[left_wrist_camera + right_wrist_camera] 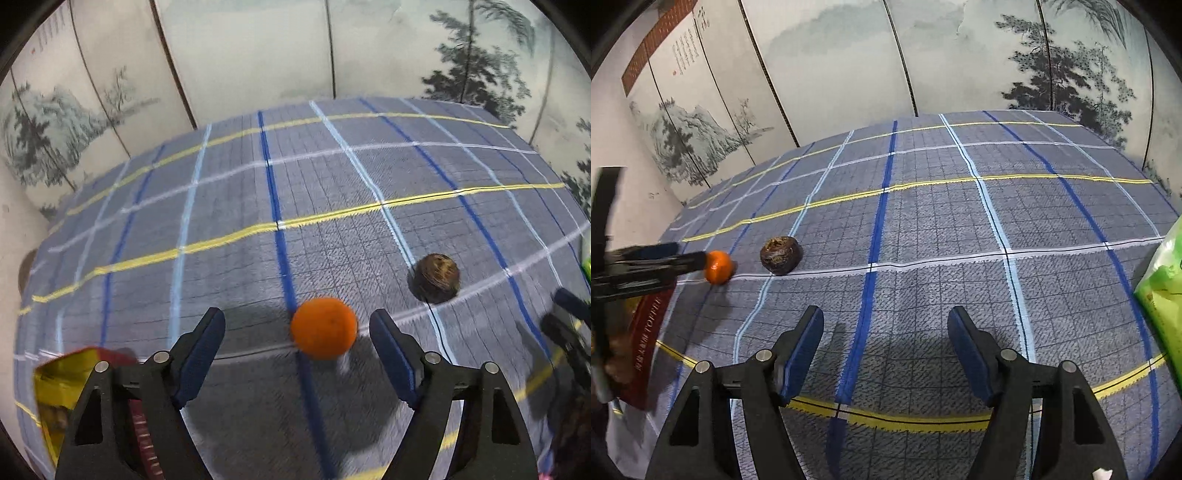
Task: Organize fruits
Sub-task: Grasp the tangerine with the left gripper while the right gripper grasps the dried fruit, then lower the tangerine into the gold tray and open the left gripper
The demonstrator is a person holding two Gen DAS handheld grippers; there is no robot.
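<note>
An orange fruit (324, 328) lies on the plaid tablecloth (295, 192), between and just beyond the tips of my open left gripper (297, 328), untouched. It also shows in the right wrist view (718, 266), beside the left gripper's fingers (650, 258). A dark brown round fruit (437, 277) lies to its right, and shows in the right wrist view (781, 255). My right gripper (885, 328) is open and empty over bare cloth, well right of both fruits. It appears blurred at the right edge of the left wrist view (569, 317).
A yellow and red snack box (70, 384) lies at the near left, also seen as a red box (642, 343). A green bag (1163, 291) lies at the right edge. A painted folding screen (849, 66) stands behind the table.
</note>
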